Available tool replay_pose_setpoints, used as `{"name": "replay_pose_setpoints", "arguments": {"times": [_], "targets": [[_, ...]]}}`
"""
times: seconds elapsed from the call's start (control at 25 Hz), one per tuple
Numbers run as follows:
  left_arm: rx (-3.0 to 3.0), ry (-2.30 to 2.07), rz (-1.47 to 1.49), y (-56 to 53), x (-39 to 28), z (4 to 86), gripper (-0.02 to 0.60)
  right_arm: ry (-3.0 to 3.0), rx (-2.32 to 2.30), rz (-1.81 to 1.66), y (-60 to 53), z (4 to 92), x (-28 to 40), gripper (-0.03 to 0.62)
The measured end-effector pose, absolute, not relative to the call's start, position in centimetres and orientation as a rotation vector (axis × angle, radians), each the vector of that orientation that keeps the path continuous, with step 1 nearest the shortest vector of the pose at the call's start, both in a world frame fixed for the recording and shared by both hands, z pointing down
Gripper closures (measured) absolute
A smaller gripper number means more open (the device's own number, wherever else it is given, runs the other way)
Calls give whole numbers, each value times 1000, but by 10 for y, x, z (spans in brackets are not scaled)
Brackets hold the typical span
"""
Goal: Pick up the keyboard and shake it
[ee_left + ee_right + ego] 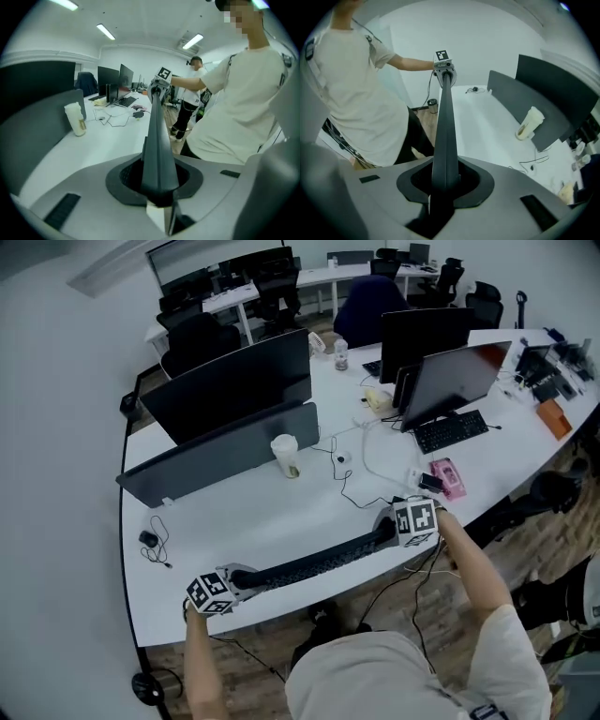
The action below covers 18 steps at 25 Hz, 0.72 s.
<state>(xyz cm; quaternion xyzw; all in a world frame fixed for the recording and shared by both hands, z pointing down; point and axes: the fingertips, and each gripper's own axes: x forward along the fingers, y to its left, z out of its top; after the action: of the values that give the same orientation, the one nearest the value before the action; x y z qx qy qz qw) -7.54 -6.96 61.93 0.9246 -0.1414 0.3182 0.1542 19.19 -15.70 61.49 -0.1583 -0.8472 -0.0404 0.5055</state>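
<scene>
Black and slim, the keyboard (314, 562) spans the head view along the worktop's (216, 521) front edge, hanging between the two grippers. The left gripper (242, 579) clamps its left end near the front left corner and the right gripper (386, 532) clamps its right end further along that edge. Whether the keyboard touches the white surface cannot be told from here. Behind it a paper cup (285, 456) stands mid-worktop, just in front of a grey divider (225, 451). Dark monitors (234, 381) rise beyond the divider. A mouse (148, 539) lies towards the left edge with its cable loose, and a second keyboard (450, 430) and a pink box (446, 476) sit towards the right edge.

In the left gripper view the keyboard (157, 140) is seen edge-on (a thin dark blade running away from the camera). The left gripper's (158, 185) jaws are pressed against both its faces. At its far end is the right gripper (157, 91), held by the person in a pale shirt. The paper cup (75, 118) is off to the left on the worktop.

The right gripper view mirrors this. The right gripper's (442, 185) jaws are closed on the keyboard (444, 136), which runs out to the left gripper (443, 77) at the far end. The worktop and cup (529, 123) lie to the right.
</scene>
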Motion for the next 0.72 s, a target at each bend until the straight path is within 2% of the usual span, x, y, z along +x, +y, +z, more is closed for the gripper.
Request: {"name": "replay_pose_setpoints", "arguments": {"times": [0.48,0.72], "targets": [[2442,-360,-49,-132,-139,605,489,-2088,-610,476,-195,625,141,473],[2322,-359,-269,-155,-167,628,488,-2059,-721,868,-207,623,120,413]]}}
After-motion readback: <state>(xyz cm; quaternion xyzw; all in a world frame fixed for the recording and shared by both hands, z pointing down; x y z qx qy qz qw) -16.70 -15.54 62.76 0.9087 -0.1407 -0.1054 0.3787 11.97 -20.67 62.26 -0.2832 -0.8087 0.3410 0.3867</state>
